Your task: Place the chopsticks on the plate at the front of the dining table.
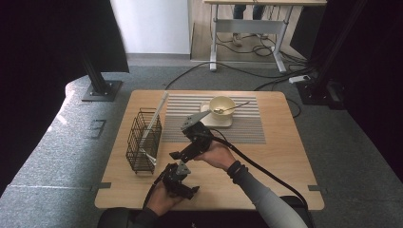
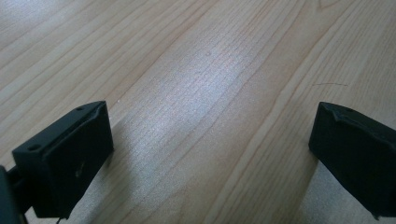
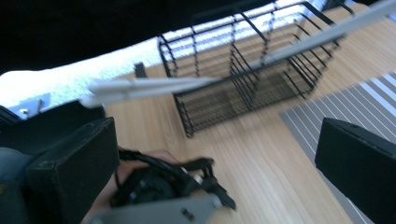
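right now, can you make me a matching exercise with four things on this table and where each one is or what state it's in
Things:
1. bowl
2. spoon
3. wire basket
4. left gripper

Places or states:
A. open, near the table's front edge
B. on the striped mat
C. resting in the bowl
D. on the left part of the table, holding flat white pieces

Pairs: 1-B, 2-C, 3-D, 4-A

Bare bench (image 1: 285, 156) lies open at the near right. The wire basket (image 1: 143, 141) blocks the left side. The bowl (image 1: 222, 108) with its spoon (image 1: 231, 108) occupies the far middle of the striped mat (image 1: 247, 128).
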Tool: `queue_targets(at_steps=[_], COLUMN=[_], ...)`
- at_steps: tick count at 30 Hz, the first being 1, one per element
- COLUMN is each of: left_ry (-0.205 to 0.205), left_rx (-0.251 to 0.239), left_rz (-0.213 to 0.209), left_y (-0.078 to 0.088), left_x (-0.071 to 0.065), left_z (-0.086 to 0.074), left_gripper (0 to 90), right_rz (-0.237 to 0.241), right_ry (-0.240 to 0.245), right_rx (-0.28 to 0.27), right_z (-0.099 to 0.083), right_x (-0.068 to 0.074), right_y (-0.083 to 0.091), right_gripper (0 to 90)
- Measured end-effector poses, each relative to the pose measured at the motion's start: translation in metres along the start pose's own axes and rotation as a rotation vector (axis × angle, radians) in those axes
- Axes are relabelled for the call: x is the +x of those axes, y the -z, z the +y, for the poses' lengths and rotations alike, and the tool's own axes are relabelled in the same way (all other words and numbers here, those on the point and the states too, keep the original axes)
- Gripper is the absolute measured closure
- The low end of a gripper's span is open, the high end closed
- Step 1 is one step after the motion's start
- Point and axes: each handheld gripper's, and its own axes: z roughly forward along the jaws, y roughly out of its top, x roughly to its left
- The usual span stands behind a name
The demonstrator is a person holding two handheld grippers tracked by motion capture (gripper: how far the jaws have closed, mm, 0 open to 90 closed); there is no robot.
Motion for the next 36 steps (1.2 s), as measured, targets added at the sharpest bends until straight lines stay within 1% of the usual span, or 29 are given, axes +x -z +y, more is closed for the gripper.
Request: queue_targets(at_steps=[1,3,4,5,8,13,14,18,20,22,26,27,28,29,32,33,36], left_ry=[0.0,0.002,0.002,0.001,0.001,0.001,0.001,0.001,0.001,0.001,0.0,0.001,0.001,0.002,0.001,0.001,0.003], left_rx=[0.0,0.0,0.0,-0.001,0.0,0.001,0.001,0.002,0.001,0.002,0.003,0.003,0.002,-0.001,0.0,0.0,0.0], left_rz=[0.0,0.002,0.002,0.002,0.001,0.002,0.002,0.001,0.0,-0.002,-0.001,-0.001,0.0,0.003,0.001,0.001,0.0], left_y=[0.0,0.0,0.0,0.0,0.0,0.0,0.0,0.0,0.0,0.0,0.0,0.0,0.0,0.0,0.0,0.0,0.0], left_x=[0.0,0.0,0.0,0.0,0.0,0.0,0.0,0.0,0.0,0.0,0.0,0.0,0.0,0.0,0.0,0.0,0.0], left_z=[0.0,0.0,0.0,0.0,0.0,0.0,0.0,0.0,0.0,0.0,0.0,0.0,0.0,0.0,0.0,0.0,0.0], left_gripper=[0.0,0.0,0.0,0.0,0.0,0.0,0.0,0.0,0.0,0.0,0.0,0.0,0.0,0.0,0.0,0.0,0.0], right_rz=[0.01,0.014,0.014,0.029,0.037,0.05,0.048,0.064,0.059,0.037,0.022,0.004,0.004,-0.013,-0.031,-0.031,-0.053], right_ry=[0.001,0.006,0.006,0.012,0.011,0.01,0.008,0.032,0.038,0.053,0.059,0.073,0.073,0.078,0.061,0.061,0.06], right_rx=[-0.011,-0.006,-0.006,-0.013,-0.01,-0.019,-0.012,-0.019,-0.015,0.007,0.018,0.026,0.026,0.029,0.029,0.029,0.023], right_z=[0.002,0.007,0.007,0.01,0.015,0.02,0.021,0.028,0.029,0.03,0.031,0.031,0.031,0.03,0.03,0.03,0.029], right_x=[0.002,0.007,0.007,0.01,0.015,0.018,0.019,0.025,0.026,0.027,0.026,0.026,0.026,0.024,0.018,0.018,0.012], right_y=[-0.002,-0.007,-0.007,-0.01,-0.015,-0.022,-0.024,-0.03,-0.032,-0.036,-0.04,-0.041,-0.041,-0.043,-0.044,-0.044,-0.048], right_gripper=[0.0,0.0,0.0,0.0,0.0,0.0,0.0,0.2,0.2,0.5,1.4,2.1,2.1,2.9,4.2,4.2,8.6])
